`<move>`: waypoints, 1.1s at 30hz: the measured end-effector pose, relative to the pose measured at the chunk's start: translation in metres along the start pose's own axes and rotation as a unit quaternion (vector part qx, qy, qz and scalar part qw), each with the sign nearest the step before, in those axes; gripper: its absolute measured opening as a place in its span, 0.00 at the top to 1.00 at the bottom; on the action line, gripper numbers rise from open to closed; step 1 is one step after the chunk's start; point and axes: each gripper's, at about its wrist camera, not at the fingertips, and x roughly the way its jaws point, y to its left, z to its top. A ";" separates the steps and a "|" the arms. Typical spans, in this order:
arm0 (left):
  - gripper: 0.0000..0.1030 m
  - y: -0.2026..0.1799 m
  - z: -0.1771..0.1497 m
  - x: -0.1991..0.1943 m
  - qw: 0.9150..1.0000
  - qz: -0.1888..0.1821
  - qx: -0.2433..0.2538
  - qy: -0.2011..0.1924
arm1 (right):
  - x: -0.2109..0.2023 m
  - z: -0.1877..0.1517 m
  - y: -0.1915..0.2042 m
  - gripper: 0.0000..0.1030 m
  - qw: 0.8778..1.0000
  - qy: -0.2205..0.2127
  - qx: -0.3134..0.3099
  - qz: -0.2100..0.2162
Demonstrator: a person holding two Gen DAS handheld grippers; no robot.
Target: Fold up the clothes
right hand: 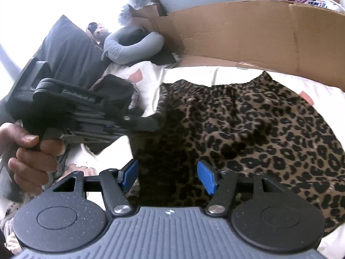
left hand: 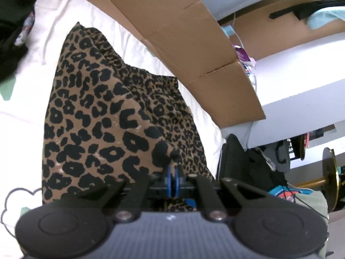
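Leopard-print cloth filled both views: a soft, thin skirt [right hand: 248,125] with a gathered, puckered waistband, brown with black blotches, lying on a white bedsheet [right hand: 189,73] beside a wall of stiff, creased cardboard [right hand: 248,34]. My left gripper [left hand: 172,168] had its blue pads pressed together on a bunched corner of the skirt, lifting that edge so the fabric hung away from it in a smooth sloping sheet. From the right camera I saw the same tool side-on [right hand: 146,123], a matte black body tilted with its tip toward the skirt, gripped by a hand [right hand: 32,153] with fingers curled round the handle. My right gripper [right hand: 168,177] hovered over the near, shadowed part of the skirt with its ribbed blue pads [right hand: 208,177] spread wide, holding nothing; I could not tell whether they touched the cloth. A dark pillow [right hand: 71,49] and a grey curved cushion [right hand: 131,45] lay further up the bed.
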 end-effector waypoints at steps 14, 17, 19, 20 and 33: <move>0.95 -0.014 -0.012 0.018 1.000 -0.005 0.002 0.020 | 0.034 0.005 0.021 0.48 0.999 0.016 -0.035 -0.031; 0.96 -0.020 -0.015 0.020 1.000 -0.018 0.007 0.020 | 0.038 0.003 0.025 0.59 0.997 0.017 -0.053 -0.045; 0.96 -0.023 -0.015 0.021 1.000 -0.018 0.014 0.019 | 0.037 0.003 0.025 0.76 0.996 0.013 -0.061 -0.059; 0.96 -0.024 -0.014 0.020 1.000 -0.017 0.017 0.018 | 0.036 0.003 0.021 0.87 0.996 0.011 -0.055 -0.062; 0.44 -0.029 -0.012 0.008 0.999 -0.022 0.047 0.002 | 0.012 0.005 -0.021 1.00 0.996 -0.005 -0.021 -0.090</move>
